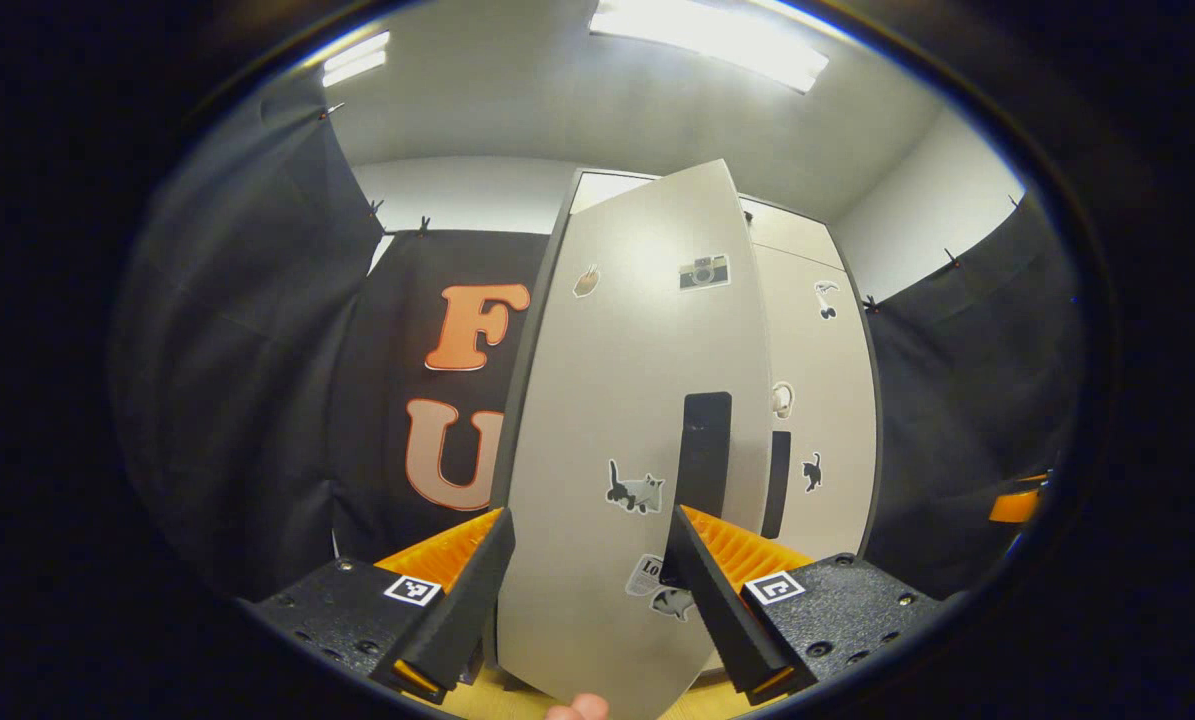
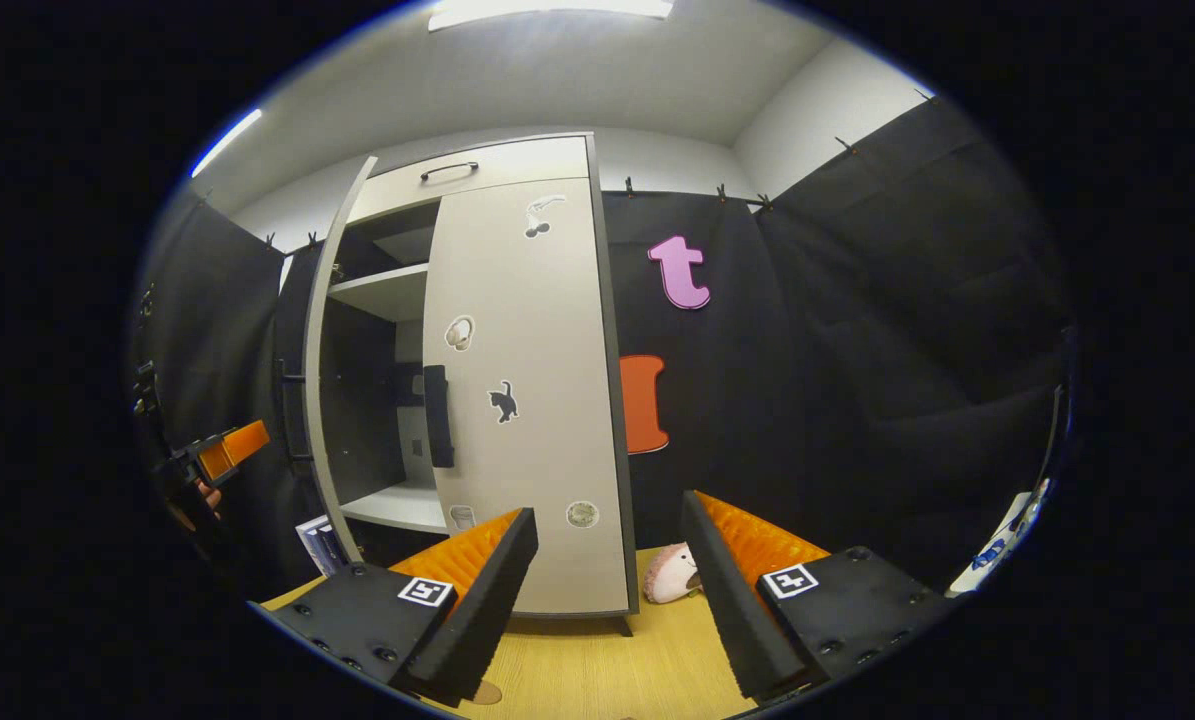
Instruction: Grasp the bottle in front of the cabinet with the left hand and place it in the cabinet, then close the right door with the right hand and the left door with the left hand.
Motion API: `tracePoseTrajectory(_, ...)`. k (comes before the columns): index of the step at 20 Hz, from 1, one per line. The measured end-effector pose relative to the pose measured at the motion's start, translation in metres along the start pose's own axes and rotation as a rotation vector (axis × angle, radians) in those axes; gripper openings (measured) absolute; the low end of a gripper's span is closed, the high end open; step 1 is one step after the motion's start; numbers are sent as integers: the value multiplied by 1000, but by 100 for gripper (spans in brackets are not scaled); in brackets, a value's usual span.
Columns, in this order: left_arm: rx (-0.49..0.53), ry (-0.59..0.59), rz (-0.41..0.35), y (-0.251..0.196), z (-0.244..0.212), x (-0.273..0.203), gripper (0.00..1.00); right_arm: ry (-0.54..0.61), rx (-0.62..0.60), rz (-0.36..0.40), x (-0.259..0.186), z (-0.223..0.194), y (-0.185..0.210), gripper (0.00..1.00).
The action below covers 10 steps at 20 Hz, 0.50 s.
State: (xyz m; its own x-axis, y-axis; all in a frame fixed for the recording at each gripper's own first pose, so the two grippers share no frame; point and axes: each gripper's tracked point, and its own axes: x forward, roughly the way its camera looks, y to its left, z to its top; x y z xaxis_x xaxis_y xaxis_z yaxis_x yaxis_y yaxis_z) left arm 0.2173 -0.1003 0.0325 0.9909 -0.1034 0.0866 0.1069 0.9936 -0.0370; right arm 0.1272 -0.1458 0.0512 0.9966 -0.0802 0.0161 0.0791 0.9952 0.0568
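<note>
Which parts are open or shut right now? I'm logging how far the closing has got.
right door: closed, flush with the cabinet front.
left door: ajar, swung out from the cabinet.
drawer: closed.
left gripper: open, either side of the left door's edge.
right gripper: open, holding nothing.

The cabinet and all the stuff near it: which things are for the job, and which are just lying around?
For the job:
- cabinet
- right door, shut
- left door, part open
- left hand-held gripper, open
- right hand-held gripper, open

Just lying about:
- pink plush toy on the floor beside the cabinet
- books low by the left door
</note>
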Motion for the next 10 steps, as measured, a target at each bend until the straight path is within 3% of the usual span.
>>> tracePoseTrajectory(6,-34,16,-58,-24,-10,24,95,0,-8,-27,-8,4,-9,96)
tracePoseTrajectory(10,-40,54,-56,-27,-30,52,95,-5,-18,-44,-13,6,-16,96)
